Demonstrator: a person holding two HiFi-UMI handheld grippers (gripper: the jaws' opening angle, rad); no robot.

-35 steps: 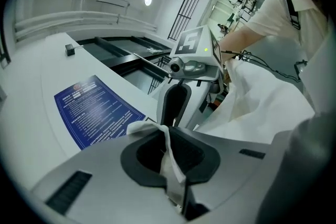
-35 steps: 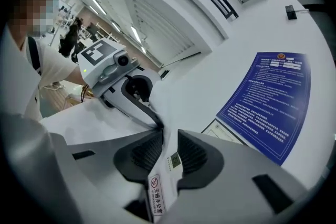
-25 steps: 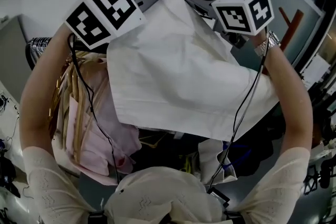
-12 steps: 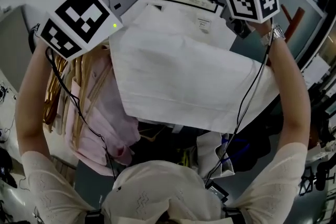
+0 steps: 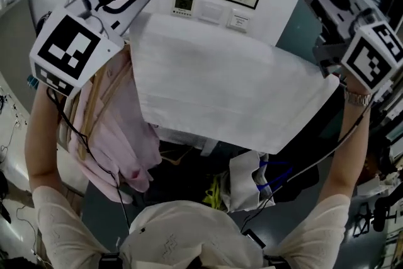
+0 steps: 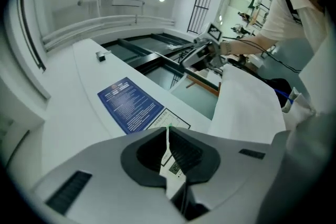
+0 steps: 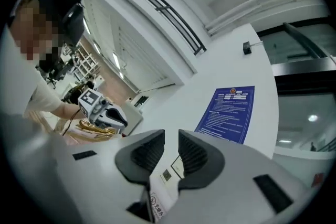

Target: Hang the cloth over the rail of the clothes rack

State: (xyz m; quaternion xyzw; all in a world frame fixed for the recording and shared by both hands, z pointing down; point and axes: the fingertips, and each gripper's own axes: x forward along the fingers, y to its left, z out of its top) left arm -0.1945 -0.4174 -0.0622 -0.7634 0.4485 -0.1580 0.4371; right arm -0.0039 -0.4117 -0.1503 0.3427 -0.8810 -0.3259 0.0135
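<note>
We see the white cloth (image 5: 214, 85) spread just right of the pink garments (image 5: 129, 135), left gripper (image 6: 168, 131) pinching its corner, right gripper (image 7: 171, 136) slightly open and empty; it looks light and limp, so grip the top corners

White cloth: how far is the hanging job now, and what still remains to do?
Done, it seems: the white cloth lies spread out and draped, apparently over the rail, which it hides. In hand: nothing. The right hand-held gripper is open and clear of the cloth; the left hand-held gripper is shut beside its corner, no fabric between the jaws. Remaining: perhaps only to even the drape.
</note>
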